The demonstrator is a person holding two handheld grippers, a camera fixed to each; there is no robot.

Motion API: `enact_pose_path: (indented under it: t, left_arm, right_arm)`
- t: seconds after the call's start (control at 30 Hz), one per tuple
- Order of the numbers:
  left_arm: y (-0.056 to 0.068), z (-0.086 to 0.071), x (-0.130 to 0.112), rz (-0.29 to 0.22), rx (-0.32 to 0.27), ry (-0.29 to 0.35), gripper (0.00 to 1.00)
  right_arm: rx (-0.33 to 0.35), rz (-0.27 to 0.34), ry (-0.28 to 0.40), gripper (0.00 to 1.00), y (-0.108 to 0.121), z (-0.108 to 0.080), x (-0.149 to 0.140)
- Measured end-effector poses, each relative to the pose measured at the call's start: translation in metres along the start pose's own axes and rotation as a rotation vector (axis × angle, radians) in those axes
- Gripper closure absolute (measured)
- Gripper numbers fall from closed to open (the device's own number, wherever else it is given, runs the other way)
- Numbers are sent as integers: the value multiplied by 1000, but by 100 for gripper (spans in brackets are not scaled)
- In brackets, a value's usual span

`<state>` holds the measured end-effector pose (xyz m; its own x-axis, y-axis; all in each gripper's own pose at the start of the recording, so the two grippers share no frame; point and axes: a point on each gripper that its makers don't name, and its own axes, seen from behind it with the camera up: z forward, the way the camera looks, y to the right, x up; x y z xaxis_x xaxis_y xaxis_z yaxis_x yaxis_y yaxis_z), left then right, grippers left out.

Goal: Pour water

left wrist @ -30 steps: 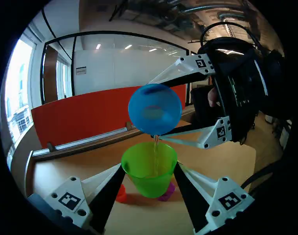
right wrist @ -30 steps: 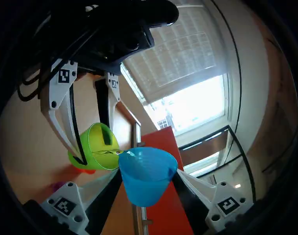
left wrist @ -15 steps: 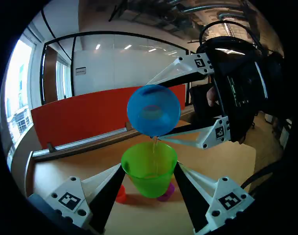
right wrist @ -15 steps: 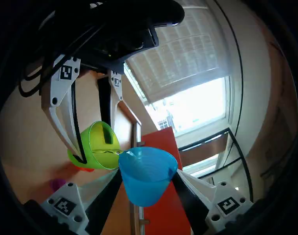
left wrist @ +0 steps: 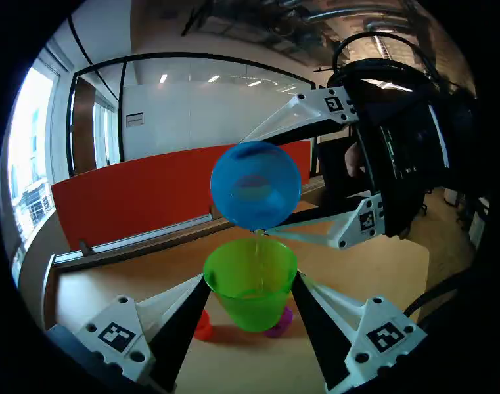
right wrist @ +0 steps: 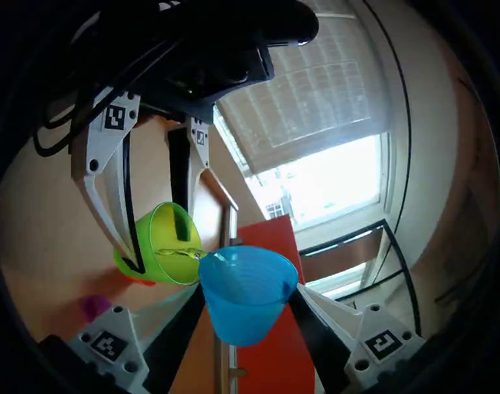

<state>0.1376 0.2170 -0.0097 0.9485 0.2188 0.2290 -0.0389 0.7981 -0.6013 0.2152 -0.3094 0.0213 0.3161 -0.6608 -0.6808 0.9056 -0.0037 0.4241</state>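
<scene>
A green cup (left wrist: pixel 251 282) stands upright between my left gripper's fingers, and my left gripper (left wrist: pixel 250 289) is shut on it. Above it my right gripper (left wrist: pixel 276 180) holds a blue cup (left wrist: pixel 255 184) tipped on its side, its bottom towards the left gripper view. A thin stream of water (left wrist: pixel 257 253) falls from its rim into the green cup. In the right gripper view my right gripper (right wrist: pixel 246 299) is shut on the blue cup (right wrist: pixel 246 301), and the green cup (right wrist: pixel 163 244) sits beside its rim in the left gripper (right wrist: pixel 154 246).
A light wooden table (left wrist: pixel 381 269) lies below. A small red cup (left wrist: pixel 202 326) and a small purple cup (left wrist: pixel 280 322) stand on it behind the green cup. A red partition (left wrist: pixel 138 190) runs along the table's far edge. A hand (left wrist: pixel 352 157) holds the right gripper.
The blue cup has shifted slightly up and left in the left gripper view. The water stream keeps running into the green cup.
</scene>
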Motion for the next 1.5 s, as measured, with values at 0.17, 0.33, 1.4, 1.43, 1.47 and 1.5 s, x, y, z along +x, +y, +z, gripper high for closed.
enact_pose_path:
  t: [0.17, 0.33, 1.4, 1.43, 1.47, 1.5]
  left_arm:
    - [0, 0, -1, 1, 0, -2, 14]
    - [1, 0, -1, 5, -1, -3, 14]
    - [0, 1, -2, 10, -2, -5, 14]
    - [0, 1, -2, 10, -2, -5, 14]
    - [1, 1, -2, 10, -2, -6, 14]
    - [1, 1, -2, 10, -2, -6, 14]
  right_arm:
    - [0, -17, 0, 12, -1, 1, 1]
    - [-1, -29, 1, 11, 0, 3, 2]
    - [9, -94, 6, 11, 2, 7, 4]
    - [10, -98, 6, 11, 2, 7, 4]
    - [10, -102, 5, 11, 2, 7, 4]
    - [11, -105, 5, 11, 1, 7, 4]
